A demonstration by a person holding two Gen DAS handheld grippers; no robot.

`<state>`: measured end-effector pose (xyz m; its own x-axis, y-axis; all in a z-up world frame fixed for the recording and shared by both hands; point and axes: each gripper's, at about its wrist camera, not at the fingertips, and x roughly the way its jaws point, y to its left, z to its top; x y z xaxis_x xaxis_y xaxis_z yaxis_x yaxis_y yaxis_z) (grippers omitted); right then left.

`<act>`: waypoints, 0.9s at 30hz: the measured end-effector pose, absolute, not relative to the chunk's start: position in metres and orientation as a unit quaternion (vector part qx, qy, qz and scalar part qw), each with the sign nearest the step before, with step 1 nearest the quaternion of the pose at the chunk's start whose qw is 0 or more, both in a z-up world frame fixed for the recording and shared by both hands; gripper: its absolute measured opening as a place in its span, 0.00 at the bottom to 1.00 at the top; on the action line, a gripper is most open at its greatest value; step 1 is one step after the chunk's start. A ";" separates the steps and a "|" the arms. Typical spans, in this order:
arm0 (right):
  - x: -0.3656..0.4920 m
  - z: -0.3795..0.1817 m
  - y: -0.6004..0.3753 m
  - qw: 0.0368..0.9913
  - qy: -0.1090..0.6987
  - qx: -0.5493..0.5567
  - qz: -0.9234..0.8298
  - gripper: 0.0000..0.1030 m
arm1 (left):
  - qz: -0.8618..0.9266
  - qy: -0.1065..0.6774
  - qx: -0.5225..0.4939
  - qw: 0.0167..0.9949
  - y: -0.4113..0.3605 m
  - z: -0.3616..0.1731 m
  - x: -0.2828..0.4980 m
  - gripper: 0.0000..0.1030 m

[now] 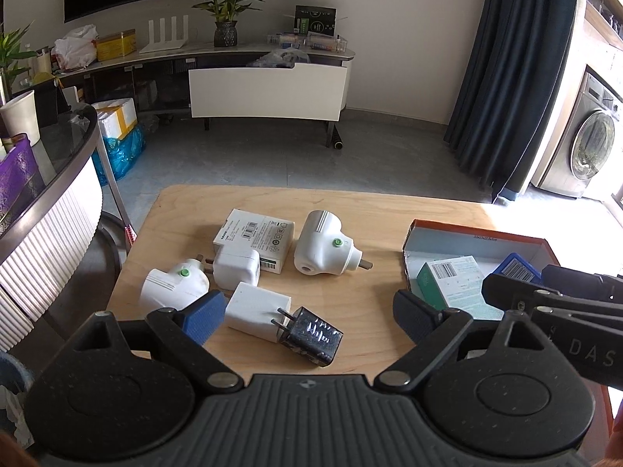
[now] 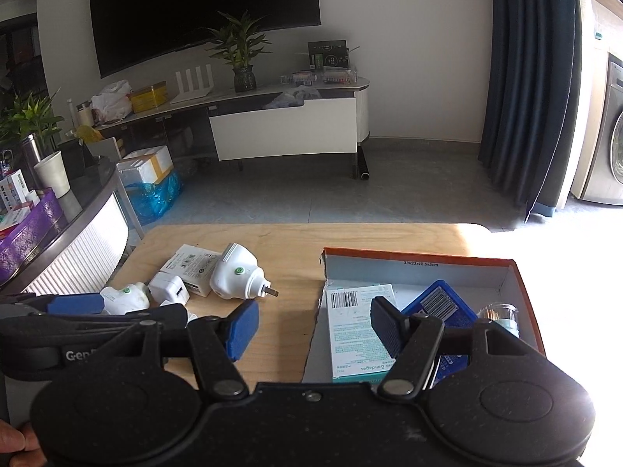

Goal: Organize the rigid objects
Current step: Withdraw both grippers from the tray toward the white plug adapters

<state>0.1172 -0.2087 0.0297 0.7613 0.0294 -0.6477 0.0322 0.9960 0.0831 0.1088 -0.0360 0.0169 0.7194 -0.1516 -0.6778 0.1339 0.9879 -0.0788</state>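
Observation:
Several plugs lie on the wooden table point(image 1: 370, 210): a white adapter with a green button point(image 1: 325, 249), a second one point(image 1: 173, 288), a white cube charger point(image 1: 237, 272), a flat white charger point(image 1: 257, 307), a black charger point(image 1: 311, 340) and a white labelled pack point(image 1: 255, 239). My left gripper point(image 1: 309, 317) hangs open just above the black charger, gripping nothing. To the right stands an orange box point(image 2: 420, 258) holding a bandage carton point(image 2: 356, 323), a blue pack point(image 2: 440, 299) and a clear jar point(image 2: 500, 313). My right gripper point(image 2: 314, 327) is open and empty over the box's left wall.
One black finger point(image 1: 506, 292) of the right gripper reaches into the left wrist view over the box. A curved counter point(image 2: 78, 229) with a purple basket stands left of the table. Beyond the table's far edge is grey floor, a TV cabinet point(image 2: 284, 128) and a dark curtain point(image 2: 525, 78).

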 end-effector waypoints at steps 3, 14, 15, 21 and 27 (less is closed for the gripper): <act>0.119 0.029 -0.205 0.937 0.347 0.046 0.004 0.75 | -0.074 0.367 -0.017 0.927 -0.031 0.016 0.108 0.93; 0.118 0.012 -0.185 0.929 0.366 0.053 0.033 0.75 | -0.059 0.370 -0.032 0.927 0.004 -0.007 0.094 0.94; 0.118 0.010 -0.184 0.927 0.368 0.055 0.036 0.75 | -0.055 0.374 -0.032 0.925 0.007 -0.010 0.094 0.94; 0.118 0.000 -0.179 0.922 0.379 0.059 0.046 0.75 | -0.026 0.397 -0.037 0.917 0.033 -0.029 0.100 0.94; 0.118 -0.004 -0.180 0.921 0.381 0.062 0.048 0.75 | -0.001 0.392 -0.041 0.919 0.054 -0.034 0.115 0.96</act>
